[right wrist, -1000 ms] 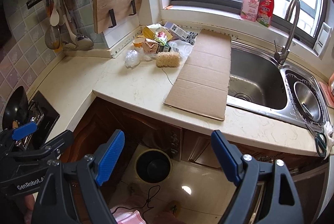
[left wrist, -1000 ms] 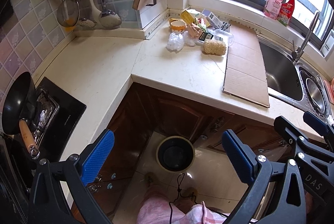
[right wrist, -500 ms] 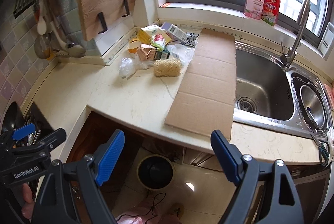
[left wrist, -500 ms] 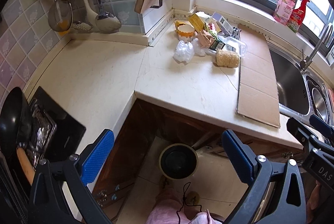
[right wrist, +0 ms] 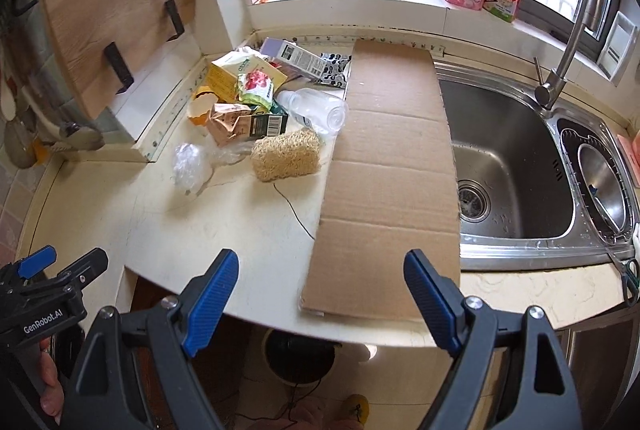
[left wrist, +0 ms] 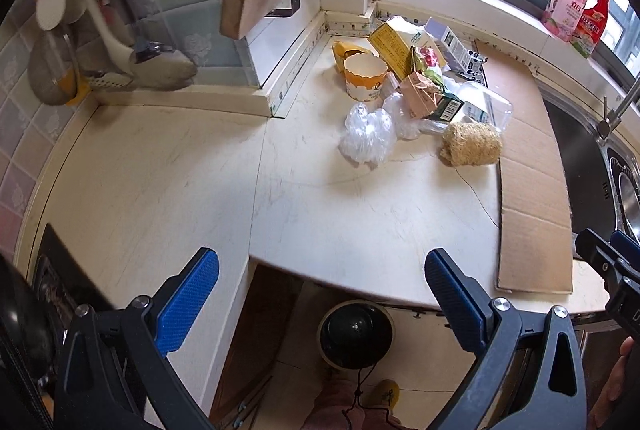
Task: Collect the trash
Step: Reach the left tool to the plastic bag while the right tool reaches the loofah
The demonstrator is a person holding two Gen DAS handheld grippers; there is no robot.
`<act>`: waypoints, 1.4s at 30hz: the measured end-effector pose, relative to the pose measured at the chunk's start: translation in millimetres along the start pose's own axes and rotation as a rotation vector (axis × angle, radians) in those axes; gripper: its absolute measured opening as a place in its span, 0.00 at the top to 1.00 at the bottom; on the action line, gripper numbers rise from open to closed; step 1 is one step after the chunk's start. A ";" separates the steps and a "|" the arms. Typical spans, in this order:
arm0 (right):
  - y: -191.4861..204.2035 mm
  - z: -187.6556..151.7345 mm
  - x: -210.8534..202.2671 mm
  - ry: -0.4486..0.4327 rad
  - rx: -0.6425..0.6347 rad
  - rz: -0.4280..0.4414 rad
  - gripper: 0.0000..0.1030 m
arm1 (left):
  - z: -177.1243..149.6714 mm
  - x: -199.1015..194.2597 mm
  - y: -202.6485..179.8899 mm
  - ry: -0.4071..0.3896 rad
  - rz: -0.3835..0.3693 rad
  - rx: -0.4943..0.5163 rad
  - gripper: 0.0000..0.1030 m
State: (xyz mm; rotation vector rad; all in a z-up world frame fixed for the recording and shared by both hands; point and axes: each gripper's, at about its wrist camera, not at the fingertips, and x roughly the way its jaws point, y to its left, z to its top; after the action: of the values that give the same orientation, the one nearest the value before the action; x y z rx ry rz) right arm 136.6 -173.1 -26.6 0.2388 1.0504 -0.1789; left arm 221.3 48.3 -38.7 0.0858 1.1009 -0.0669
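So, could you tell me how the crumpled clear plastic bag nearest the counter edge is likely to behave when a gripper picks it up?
The crumpled clear plastic bag looks thin and puffy, so it is probably very light and will likely collapse between the fingers. Its glossy film may be slippery, so a shallow pinch could slide off. It lies against more clear wrap, which might drag along.

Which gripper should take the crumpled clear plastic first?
Probably left. The left gripper is open and empty, and the crumpled clear plastic lies almost straight ahead of it on the counter. The right gripper, also open, faces the cardboard sheet, with the plastic off to its left.
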 end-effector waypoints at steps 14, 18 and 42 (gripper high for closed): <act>19.0 48.7 84.5 0.028 0.052 0.006 0.17 | 63.7 99.7 -8.6 0.033 -0.064 0.036 0.01; 15.0 62.2 110.8 0.027 0.080 0.066 0.17 | 79.0 125.9 -10.6 0.043 -0.082 0.032 0.01; 11.6 73.2 186.7 0.085 0.214 0.214 0.32 | 97.0 190.6 -8.7 0.098 -0.244 -0.006 0.62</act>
State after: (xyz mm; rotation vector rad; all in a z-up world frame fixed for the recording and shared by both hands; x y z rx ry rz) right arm 291.5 -188.3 -153.6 0.5534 1.0821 -0.0878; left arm 392.5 27.5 -165.4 -0.0513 1.2049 -0.2804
